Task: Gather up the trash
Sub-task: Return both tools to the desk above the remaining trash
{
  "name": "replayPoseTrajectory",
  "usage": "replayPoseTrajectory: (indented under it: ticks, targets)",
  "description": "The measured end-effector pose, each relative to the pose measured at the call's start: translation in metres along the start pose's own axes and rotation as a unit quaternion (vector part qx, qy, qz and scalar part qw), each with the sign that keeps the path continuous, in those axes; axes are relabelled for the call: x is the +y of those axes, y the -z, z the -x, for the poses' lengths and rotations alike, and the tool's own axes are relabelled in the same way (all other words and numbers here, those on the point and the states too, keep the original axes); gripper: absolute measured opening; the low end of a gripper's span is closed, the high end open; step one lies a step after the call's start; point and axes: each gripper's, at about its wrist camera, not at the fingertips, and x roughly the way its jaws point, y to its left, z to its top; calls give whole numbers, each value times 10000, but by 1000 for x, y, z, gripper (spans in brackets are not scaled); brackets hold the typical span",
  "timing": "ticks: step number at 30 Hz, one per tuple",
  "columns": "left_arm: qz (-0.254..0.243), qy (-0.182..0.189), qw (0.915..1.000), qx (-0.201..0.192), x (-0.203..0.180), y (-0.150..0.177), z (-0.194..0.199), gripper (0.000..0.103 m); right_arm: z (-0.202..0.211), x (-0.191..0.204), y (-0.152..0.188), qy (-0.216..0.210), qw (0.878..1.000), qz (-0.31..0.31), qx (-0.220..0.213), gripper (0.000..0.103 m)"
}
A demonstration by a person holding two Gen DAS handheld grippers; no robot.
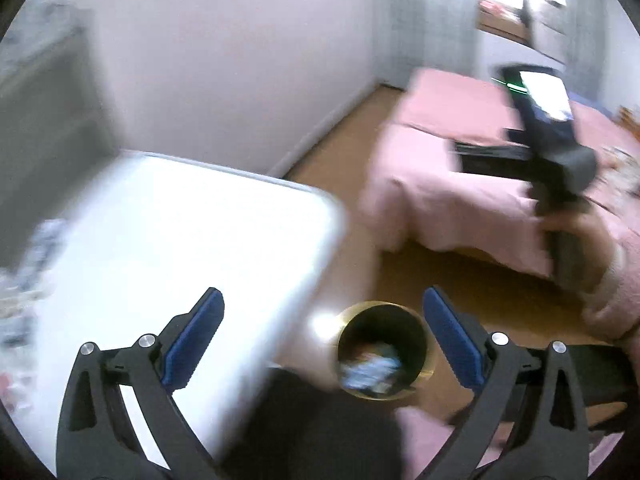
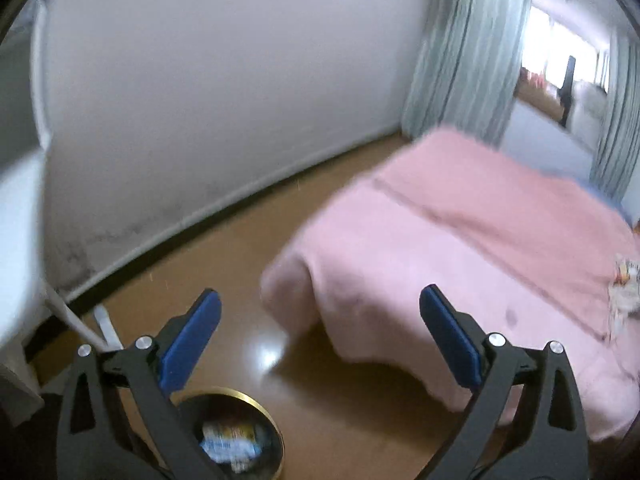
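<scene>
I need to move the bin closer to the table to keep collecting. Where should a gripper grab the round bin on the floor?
Probably by the gold rim of the bin, from straight above, one finger inside the wall and one outside. It stands upright with its mouth open and the wrappers lie low inside, so the rim is free. Its round body looks too wide to span.

The brown wooden floor [image 2: 224,248] carries a round brass-rimmed bin [image 1: 382,350] with crumpled wrappers inside; beside it stands a white table [image 1: 168,240]. A bed under a pink blanket [image 2: 460,240] bears what may be a wrapper [image 2: 626,280] near its edge.
</scene>
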Motion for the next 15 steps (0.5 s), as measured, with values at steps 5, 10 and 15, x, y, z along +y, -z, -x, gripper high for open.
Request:
replayPoseTrajectory:
  ticks: [5, 10, 15]
  targets:
    - [1363, -1328, 9817, 52, 136, 34, 47, 97, 40, 57, -40, -913, 9951, 180, -332, 96]
    - [2689, -2620, 9265, 255, 266, 101, 97, 96, 62, 148, -53, -2131, 9744, 712, -126, 96]
    - [3352, -2855, 8957, 620, 345, 151, 110, 96, 78, 255, -49, -3112, 9381, 1438, 499, 96]
